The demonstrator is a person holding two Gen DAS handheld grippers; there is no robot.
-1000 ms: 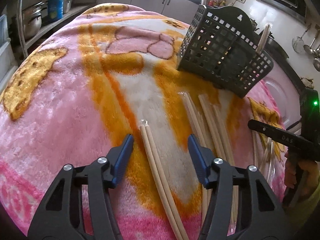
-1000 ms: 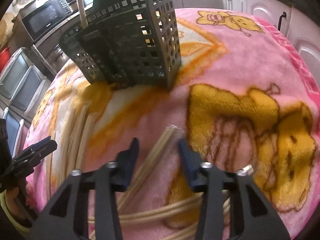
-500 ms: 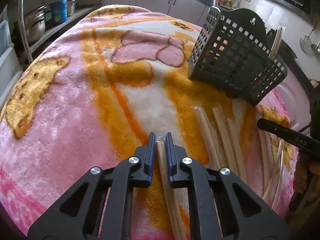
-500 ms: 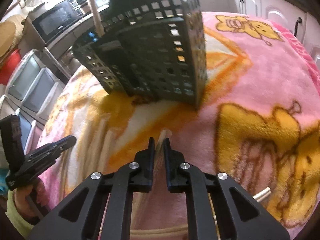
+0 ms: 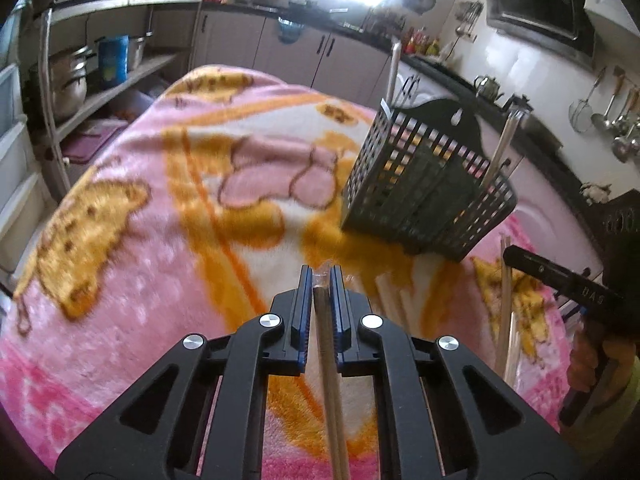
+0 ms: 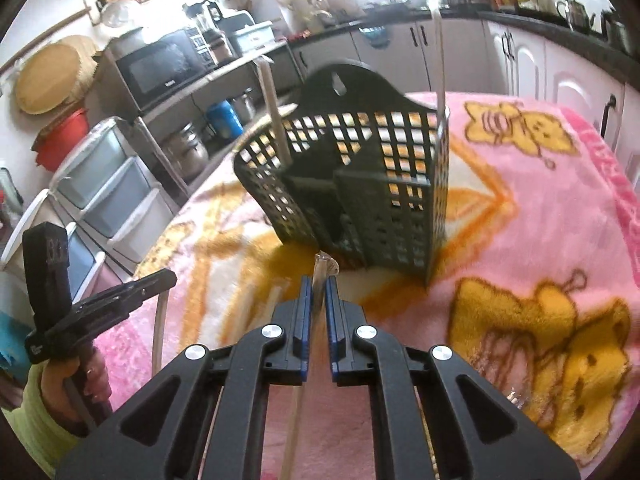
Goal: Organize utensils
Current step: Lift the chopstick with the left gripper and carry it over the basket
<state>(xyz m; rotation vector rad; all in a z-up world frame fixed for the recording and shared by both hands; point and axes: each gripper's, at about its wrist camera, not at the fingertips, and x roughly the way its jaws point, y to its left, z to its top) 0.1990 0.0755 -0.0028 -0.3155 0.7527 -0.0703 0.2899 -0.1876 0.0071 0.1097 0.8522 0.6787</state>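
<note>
My left gripper [image 5: 321,276] is shut on a wrapped pair of pale chopsticks [image 5: 326,344] and holds it lifted above the pink blanket [image 5: 120,240]. My right gripper [image 6: 319,284] is shut on another wrapped chopstick pair [image 6: 318,292], also lifted. A dark perforated utensil basket [image 5: 424,192] stands on the blanket ahead of both grippers, also in the right wrist view [image 6: 360,176]. Two chopstick pairs stand upright in it [image 5: 500,148] [image 6: 274,116]. More chopsticks [image 5: 390,296] lie on the blanket near the basket.
Each gripper shows in the other's view, the right one at the right edge [image 5: 568,284], the left one at the left edge [image 6: 100,304]. Kitchen cabinets [image 5: 296,52], shelves with pots [image 5: 72,80] and drawers [image 6: 104,184] surround the table.
Both grippers closed on chopstick pairs lying on the blanket, then lifted them and rose toward the basket.
</note>
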